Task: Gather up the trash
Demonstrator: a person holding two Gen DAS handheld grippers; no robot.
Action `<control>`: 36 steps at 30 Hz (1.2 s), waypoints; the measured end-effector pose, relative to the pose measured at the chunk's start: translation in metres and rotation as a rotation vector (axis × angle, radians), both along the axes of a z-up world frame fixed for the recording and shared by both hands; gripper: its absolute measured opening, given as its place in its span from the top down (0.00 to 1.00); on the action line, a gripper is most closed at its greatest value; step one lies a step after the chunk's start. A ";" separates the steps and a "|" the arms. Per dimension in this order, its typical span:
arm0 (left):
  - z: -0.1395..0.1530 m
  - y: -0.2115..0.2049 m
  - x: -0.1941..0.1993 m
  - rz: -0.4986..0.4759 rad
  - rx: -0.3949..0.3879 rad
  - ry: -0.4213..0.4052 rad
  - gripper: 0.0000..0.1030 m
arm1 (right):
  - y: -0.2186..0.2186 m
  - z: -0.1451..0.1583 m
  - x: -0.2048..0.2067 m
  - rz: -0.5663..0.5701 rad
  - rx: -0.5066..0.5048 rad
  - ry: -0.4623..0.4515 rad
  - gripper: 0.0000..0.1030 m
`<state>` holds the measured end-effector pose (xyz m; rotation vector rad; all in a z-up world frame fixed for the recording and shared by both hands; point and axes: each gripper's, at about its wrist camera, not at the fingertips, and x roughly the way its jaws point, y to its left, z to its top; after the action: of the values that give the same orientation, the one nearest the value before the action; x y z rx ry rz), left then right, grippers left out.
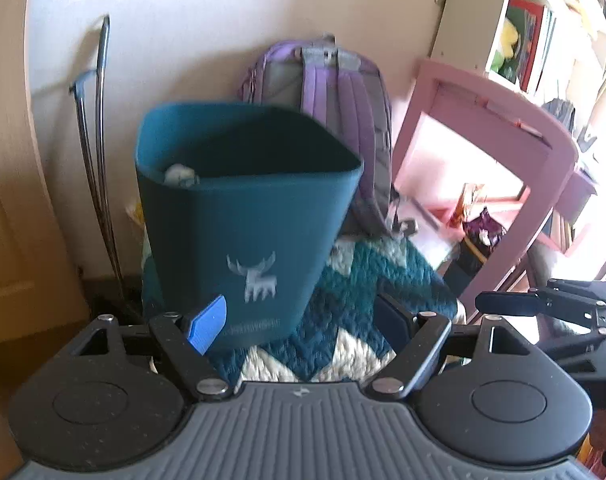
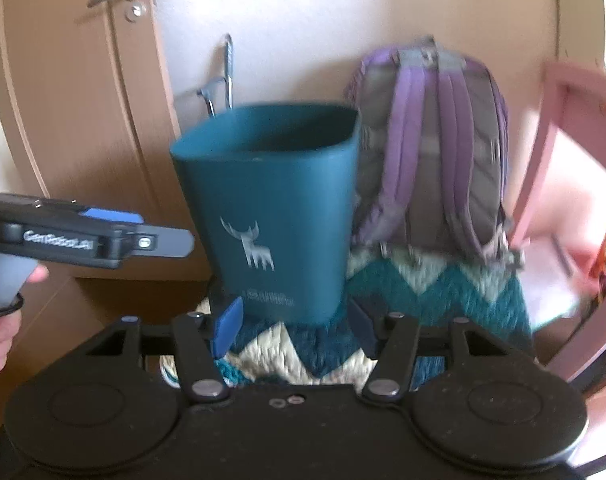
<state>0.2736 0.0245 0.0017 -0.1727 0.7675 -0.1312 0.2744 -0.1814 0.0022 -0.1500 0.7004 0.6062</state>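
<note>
A teal trash bin (image 1: pixel 243 216) with a white deer mark stands on a teal and cream zigzag rug (image 1: pixel 367 280). A pale crumpled scrap (image 1: pixel 180 175) shows inside its left rim. My left gripper (image 1: pixel 299 326) is open and empty, just in front of the bin's base. The bin also shows in the right wrist view (image 2: pixel 275 208). My right gripper (image 2: pixel 293 330) is open and empty, low before the bin. The left gripper (image 2: pixel 83 236) shows at the left of the right wrist view, and the right gripper (image 1: pixel 551 304) shows at the right of the left wrist view.
A purple and grey backpack (image 2: pixel 435 152) leans on the wall right of the bin. A pink chair frame (image 1: pixel 483 152) stands further right, before a bookshelf (image 1: pixel 535 32). A wooden door (image 2: pixel 75 112) and metal rods (image 1: pixel 99 140) are left of the bin.
</note>
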 end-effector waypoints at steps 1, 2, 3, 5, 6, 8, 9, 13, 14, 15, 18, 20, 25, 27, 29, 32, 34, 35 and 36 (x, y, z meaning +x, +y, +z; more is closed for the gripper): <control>-0.009 -0.001 -0.003 -0.002 -0.001 0.009 0.21 | -0.004 -0.009 0.000 -0.002 0.002 0.017 0.44; -0.017 -0.002 -0.005 -0.003 -0.004 0.019 0.21 | -0.007 -0.020 0.001 -0.006 0.002 0.035 0.44; -0.027 -0.003 -0.006 -0.005 -0.011 0.031 0.21 | -0.010 -0.031 0.001 -0.011 0.001 0.050 0.44; -0.048 -0.003 -0.010 -0.004 -0.027 0.051 0.21 | -0.015 -0.055 0.002 -0.024 -0.007 0.081 0.43; -0.060 -0.003 -0.011 -0.008 -0.036 0.064 0.21 | -0.017 -0.065 0.002 -0.030 -0.009 0.097 0.43; -0.082 -0.004 -0.010 -0.003 -0.047 0.099 0.20 | -0.021 -0.089 0.003 -0.041 -0.018 0.138 0.43; -0.094 -0.004 -0.009 0.002 -0.048 0.120 0.16 | -0.023 -0.101 0.005 -0.046 -0.025 0.159 0.43; -0.139 -0.010 -0.004 0.010 -0.015 0.172 0.00 | -0.026 -0.146 0.012 -0.073 -0.045 0.239 0.43; -0.150 -0.012 -0.002 0.010 -0.013 0.188 0.00 | -0.027 -0.157 0.015 -0.085 -0.049 0.255 0.43; -0.161 -0.012 0.001 0.013 -0.014 0.210 0.00 | -0.028 -0.168 0.019 -0.097 -0.053 0.274 0.43; -0.198 -0.017 0.009 0.018 -0.014 0.286 0.00 | -0.030 -0.202 0.031 -0.110 -0.070 0.343 0.44; -0.224 -0.021 0.012 0.015 -0.016 0.342 0.00 | -0.029 -0.224 0.039 -0.087 -0.096 0.374 0.44; -0.292 -0.034 0.026 -0.021 -0.005 0.456 0.00 | -0.023 -0.289 0.061 -0.031 -0.193 0.459 0.44; -0.317 -0.043 0.028 -0.057 0.001 0.495 0.00 | -0.019 -0.317 0.071 -0.001 -0.226 0.509 0.44; -0.341 -0.053 0.029 -0.095 0.023 0.517 0.00 | -0.014 -0.338 0.076 0.062 -0.265 0.500 0.44; -0.376 -0.069 0.032 -0.136 0.069 0.549 0.00 | -0.011 -0.373 0.081 0.136 -0.330 0.493 0.44; -0.397 -0.079 0.036 -0.155 0.095 0.559 0.00 | -0.011 -0.397 0.082 0.183 -0.367 0.500 0.44; -0.407 -0.083 0.038 -0.165 0.104 0.564 0.00 | -0.012 -0.407 0.083 0.209 -0.379 0.502 0.44; -0.417 -0.087 0.040 -0.180 0.108 0.570 0.00 | -0.012 -0.418 0.082 0.237 -0.392 0.502 0.44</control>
<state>0.3138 -0.0627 -0.4156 -0.0348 1.3567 -0.2149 0.3560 -0.1935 -0.4156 -0.4597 1.2994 0.7366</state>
